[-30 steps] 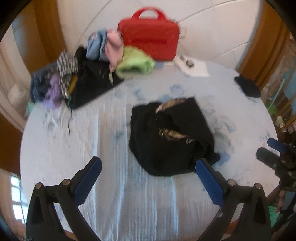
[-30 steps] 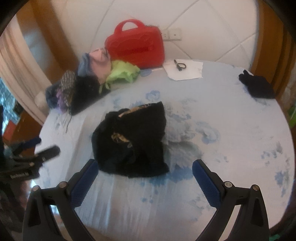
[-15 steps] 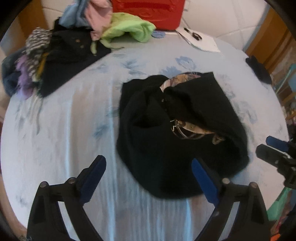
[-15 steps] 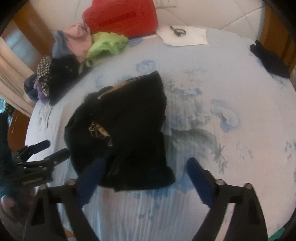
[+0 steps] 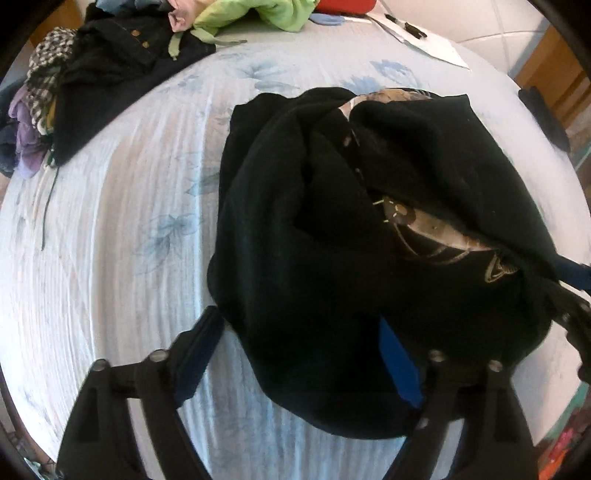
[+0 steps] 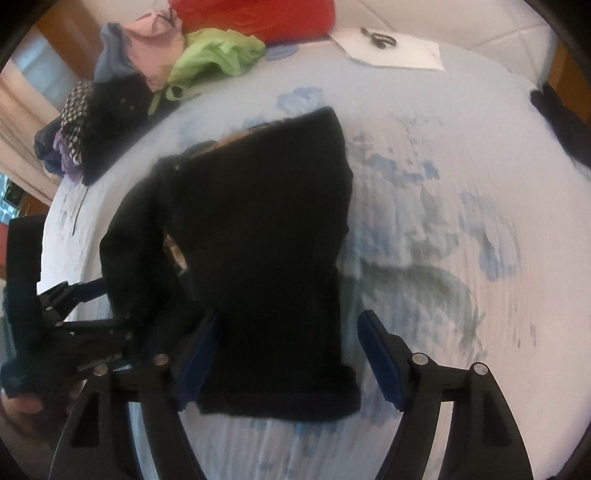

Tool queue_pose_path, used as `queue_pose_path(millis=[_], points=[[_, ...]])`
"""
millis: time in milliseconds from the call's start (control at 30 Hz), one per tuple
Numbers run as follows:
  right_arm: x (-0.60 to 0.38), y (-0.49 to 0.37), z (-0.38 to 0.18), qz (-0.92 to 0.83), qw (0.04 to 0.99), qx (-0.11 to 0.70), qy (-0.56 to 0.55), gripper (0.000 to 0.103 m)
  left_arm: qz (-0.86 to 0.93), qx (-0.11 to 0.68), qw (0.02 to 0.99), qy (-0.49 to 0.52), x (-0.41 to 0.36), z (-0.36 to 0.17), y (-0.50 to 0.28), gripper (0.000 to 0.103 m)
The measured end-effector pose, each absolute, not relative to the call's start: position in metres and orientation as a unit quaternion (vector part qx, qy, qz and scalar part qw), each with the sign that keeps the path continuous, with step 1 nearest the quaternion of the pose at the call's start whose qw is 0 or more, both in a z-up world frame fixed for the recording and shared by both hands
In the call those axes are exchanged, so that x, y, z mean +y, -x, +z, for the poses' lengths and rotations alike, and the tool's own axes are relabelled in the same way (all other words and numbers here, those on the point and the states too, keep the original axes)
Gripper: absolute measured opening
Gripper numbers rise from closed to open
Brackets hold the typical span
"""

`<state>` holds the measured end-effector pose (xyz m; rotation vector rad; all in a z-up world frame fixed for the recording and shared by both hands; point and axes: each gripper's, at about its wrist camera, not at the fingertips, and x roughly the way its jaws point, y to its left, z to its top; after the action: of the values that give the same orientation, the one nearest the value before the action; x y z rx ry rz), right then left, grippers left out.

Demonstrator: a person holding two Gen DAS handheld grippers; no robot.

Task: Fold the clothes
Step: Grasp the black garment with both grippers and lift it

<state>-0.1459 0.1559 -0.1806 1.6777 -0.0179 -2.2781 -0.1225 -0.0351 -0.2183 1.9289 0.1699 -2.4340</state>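
Both hand-held grippers, left and right, have dropped in from a second ago, jaws spread wide over the near edge of the crumpled black garment on the blue-flowered table; folding hasn't started.

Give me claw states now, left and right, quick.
Left claw: open, straddling the near edge of the black garment, not gripping.
Right claw: open over the same garment's hem, holding nothing.

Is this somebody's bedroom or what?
Probably a bedroom: a bed with a flowery blue sheet, a pile of clothes at the far edge, and a padded wall behind.
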Motion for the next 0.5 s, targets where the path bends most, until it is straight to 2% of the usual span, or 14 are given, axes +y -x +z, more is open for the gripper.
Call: queue_pose_path(millis=[33,67,133,267,333,400,500], points=[[0.156,0.147,-0.179,-0.796,0.163,-0.01,-0.583,0.046,-0.78,0.059,0.011,-0.623,-0.035,-0.213,0.123,0.022],[0.156,0.148,-0.177,-0.796,0.17,-0.014,-0.581,0.02,-0.787,0.059,0.01,-0.614,-0.035,-0.201,0.122,0.013],[0.164,0.15,-0.167,-0.803,0.175,-0.03,-0.569,0.015,-0.807,0.057,0.012,-0.587,-0.034,-0.172,0.118,0.01],[0.207,0.149,-0.129,-0.84,0.147,-0.062,-0.519,0.013,-0.842,0.071,0.003,-0.535,-0.043,-0.109,0.112,0.01],[0.254,0.149,-0.107,-0.861,0.106,-0.097,-0.488,0.013,-0.852,0.095,-0.013,-0.515,-0.053,-0.084,0.11,0.01],[0.298,0.148,-0.094,-0.871,0.074,-0.135,-0.466,0.013,-0.853,0.151,-0.049,-0.498,-0.06,-0.07,0.113,0.011],[0.36,0.142,-0.084,-0.884,-0.011,-0.144,-0.444,0.01,-0.862,0.128,-0.03,-0.49,-0.053,-0.053,0.125,0.012]])
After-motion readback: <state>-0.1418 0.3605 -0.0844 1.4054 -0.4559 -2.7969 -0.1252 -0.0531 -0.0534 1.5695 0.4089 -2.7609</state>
